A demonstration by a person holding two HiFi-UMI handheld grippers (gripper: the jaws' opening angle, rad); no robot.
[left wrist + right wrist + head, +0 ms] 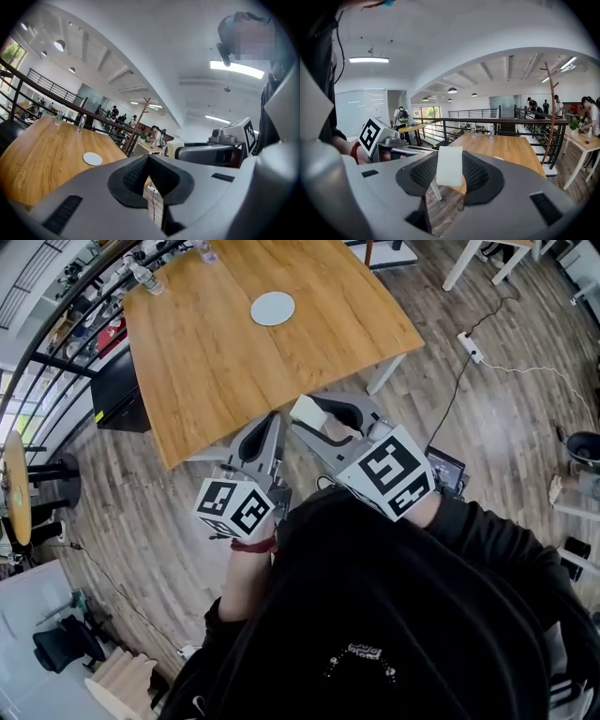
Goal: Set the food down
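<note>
Bench: the near corner sits just ahead and the food hangs short of the edge, over the floor. Let go here and it likely lands down there!
Disc: white, flat, well apart from the food across the bench. If that's the landing spot, it's a long reach, and a hurried stretch could drop the food short.
Food: a pale slab standing upright between the pads of the right tool, with much of it proud of them. I judge a jolt could tip it or slide it out, and the left tool travels just beside it, so a bump is possible.
Arms: both tucked close to the body, forearms forward, the tools side by side and aimed at the bench corner.
Right tool: clamped on the food, nose tipped a little down.
Left tool: jaws together with nothing between them, pointing nearly level.
</note>
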